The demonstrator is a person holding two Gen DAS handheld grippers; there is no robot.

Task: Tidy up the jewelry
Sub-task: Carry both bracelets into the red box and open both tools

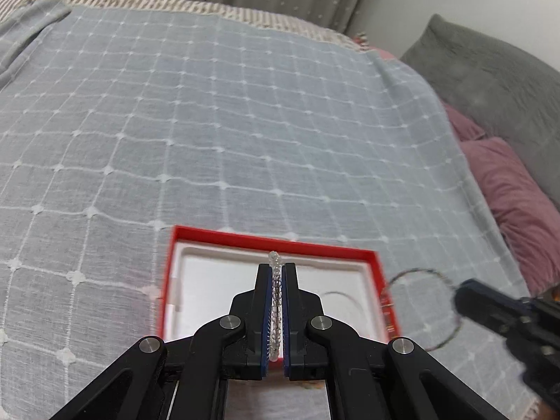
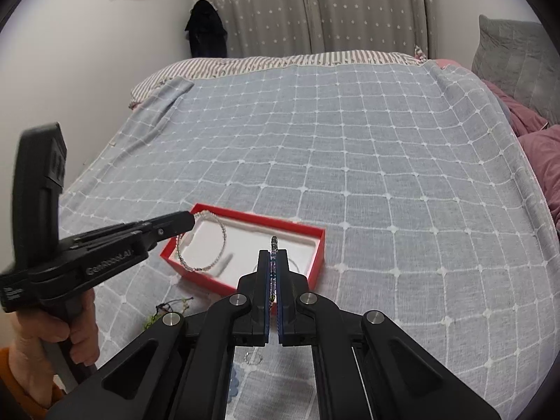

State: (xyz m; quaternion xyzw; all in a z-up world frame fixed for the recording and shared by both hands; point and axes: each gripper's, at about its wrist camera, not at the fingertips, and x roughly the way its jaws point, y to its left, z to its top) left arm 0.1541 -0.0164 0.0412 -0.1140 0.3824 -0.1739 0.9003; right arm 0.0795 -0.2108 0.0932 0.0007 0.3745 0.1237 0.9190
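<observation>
Two grippers are in my hands, and each one pinches a bracelet. My left gripper [image 1: 276, 273] has its fingers pressed together on a clear bead bracelet [image 1: 275, 294], which stands up on its edge between the pads and pokes out past the tips. My right gripper [image 2: 273, 257] is squeezed tight on a dark bead bracelet [image 2: 273, 245] in the same way. Seen from the right camera, the clear bracelet hangs as a round loop from the left gripper, over the near left corner of the red box [image 2: 316, 255]. My left hand [image 2: 45, 332] grips the handle low on that side. Near me on the cloth lie a small green string piece [image 2: 164, 309] and a little clear ring [image 2: 253, 357]. Just past my fingers sits the open red box with its white tray [image 1: 210, 280]. Under it all lies the grey checked bedspread [image 1: 210, 122]. Far away I see pink pillows [image 1: 518, 192], a grey cushion [image 1: 490, 66] and grey star curtains [image 2: 315, 10].
</observation>
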